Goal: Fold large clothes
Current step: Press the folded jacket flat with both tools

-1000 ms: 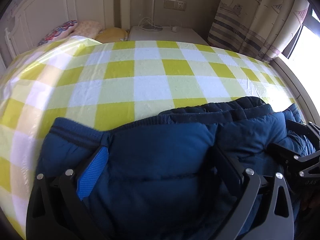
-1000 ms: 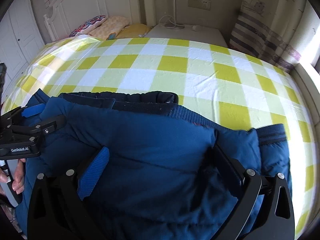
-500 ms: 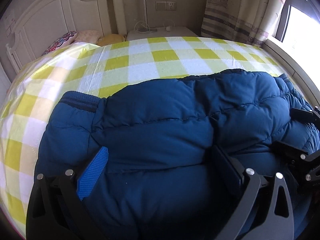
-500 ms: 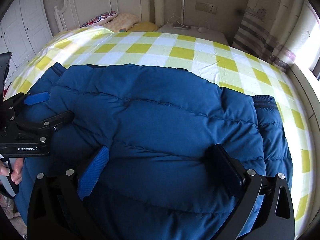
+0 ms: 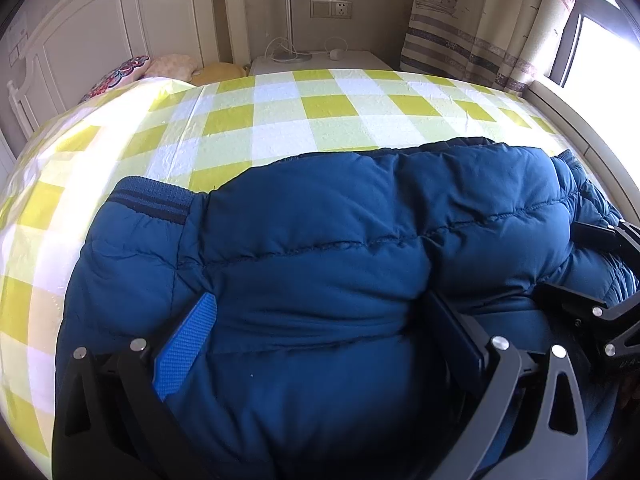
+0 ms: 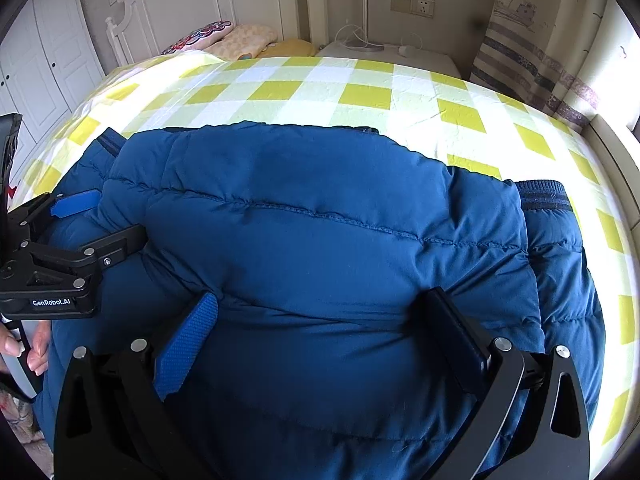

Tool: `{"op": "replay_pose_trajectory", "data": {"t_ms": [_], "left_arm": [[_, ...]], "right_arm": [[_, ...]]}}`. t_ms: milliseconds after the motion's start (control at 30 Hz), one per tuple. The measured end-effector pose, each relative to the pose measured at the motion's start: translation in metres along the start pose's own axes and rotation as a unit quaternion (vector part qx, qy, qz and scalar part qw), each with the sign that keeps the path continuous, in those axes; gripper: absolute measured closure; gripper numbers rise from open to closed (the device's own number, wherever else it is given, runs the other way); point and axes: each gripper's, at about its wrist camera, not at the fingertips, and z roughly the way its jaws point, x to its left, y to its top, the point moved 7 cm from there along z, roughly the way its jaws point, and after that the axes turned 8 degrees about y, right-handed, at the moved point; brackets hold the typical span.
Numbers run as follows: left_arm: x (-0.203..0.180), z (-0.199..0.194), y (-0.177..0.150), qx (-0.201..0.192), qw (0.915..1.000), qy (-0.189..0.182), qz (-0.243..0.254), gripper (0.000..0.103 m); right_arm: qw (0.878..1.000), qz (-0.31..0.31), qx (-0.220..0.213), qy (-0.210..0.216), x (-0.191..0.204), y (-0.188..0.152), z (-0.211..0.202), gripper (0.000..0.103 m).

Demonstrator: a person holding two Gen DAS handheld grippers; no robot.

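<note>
My left hand-held gripper [image 5: 320,344] sits at the jacket's [image 5: 340,240] left part, fingers spread wide with a thick roll of padding bulging up between them. The blue pad [image 5: 184,348] on one finger and the dark finger opposite both press against the fabric; whether they truly pinch it I cannot tell. From the right wrist view this same gripper [image 6: 92,220] shows at the far left, a hand [image 6: 36,344] gripping its handle.

Jacket: navy, quilted, puffy, lying across the near part of the bed [image 5: 280,120] on a yellow-and-white checked sheet. It looks doubled over, an upper layer with one stitched seam line running side to side. A ribbed cuff [image 5: 156,200] with a darker stripe pokes out at the left end; a second cuff [image 6: 540,196] shows at the right end in the right wrist view. Fabric is smooth on top, creased near the fingers.

My right hand-held gripper [image 6: 320,340] is likewise spread wide over the jacket's right half, padding mounded between blue pad and dark finger; grip not certain. It shows at the right edge of the left view [image 5: 600,276].

Beyond: pillows [image 6: 240,40] against the headboard [image 5: 100,32], curtain [image 6: 540,40] at far right.
</note>
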Motion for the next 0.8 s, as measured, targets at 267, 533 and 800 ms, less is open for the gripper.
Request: {"op": "replay_pose_trajectory", "data": {"t_ms": [267,533,800], "left_arm": [[0.026,-0.072,0.0,-0.055,0.9985,0.007,-0.003,0.002],[0.063,-0.052,-0.051,-0.031,0.9974,0.065,-0.002,0.002],[0.068,-0.042,-0.054,-0.039,0.9983,0.033,-0.028,0.002]], "right_arm": [[0.999,-0.017,-0.047,0.002,0.013,-0.002,-0.065,0.005],[0.999,-0.045,-0.03,-0.002,0.013,-0.047,-0.05,0.004],[0.998,-0.042,-0.05,0.009,0.009,-0.047,-0.046,0.004]]}}
